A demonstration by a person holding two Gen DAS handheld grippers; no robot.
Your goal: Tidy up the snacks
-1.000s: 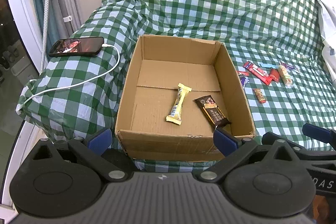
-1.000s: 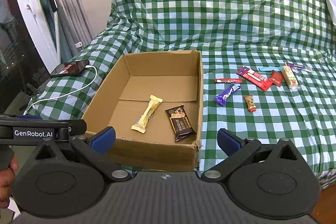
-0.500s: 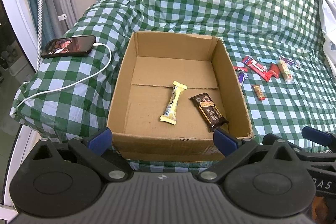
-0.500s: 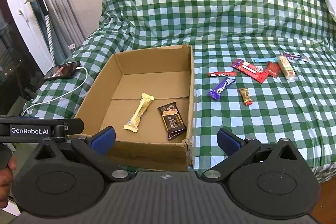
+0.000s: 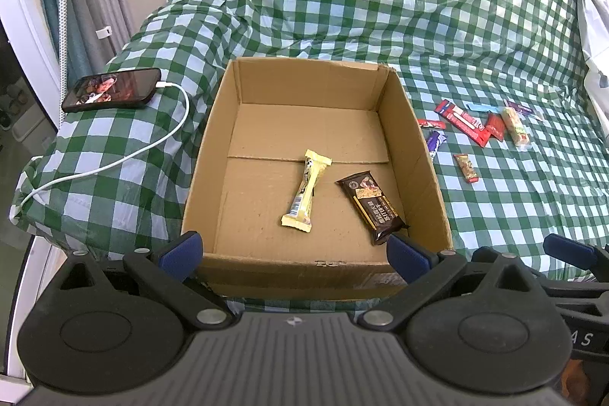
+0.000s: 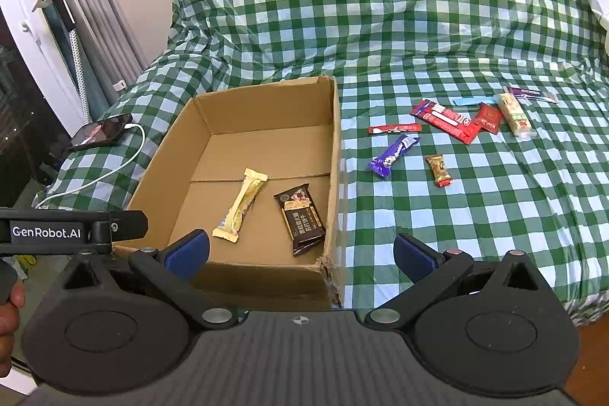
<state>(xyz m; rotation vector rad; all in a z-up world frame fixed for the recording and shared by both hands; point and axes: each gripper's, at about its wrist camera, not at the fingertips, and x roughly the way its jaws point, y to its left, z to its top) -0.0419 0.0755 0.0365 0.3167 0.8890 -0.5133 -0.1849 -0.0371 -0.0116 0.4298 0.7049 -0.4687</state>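
far snack wrappers [image 6: 514, 94] — print unreadable

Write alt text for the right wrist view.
An open cardboard box on a green checked bedcover holds a yellow bar and a brown bar; more snacks lie scattered right of it. The right hand-held gripper is open and empty.

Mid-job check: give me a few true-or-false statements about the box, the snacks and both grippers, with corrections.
1. The cardboard box holds two snacks, a yellow bar and a brown bar. True.
2. The left hand-held gripper is shut on a snack. False: it is open and holds nothing.
3. The purple snack lies on the checked cover outside the box. True.
4. The phone lies inside the box. False: it lies on the cover beside it.
5. The right hand-held gripper is open. True.
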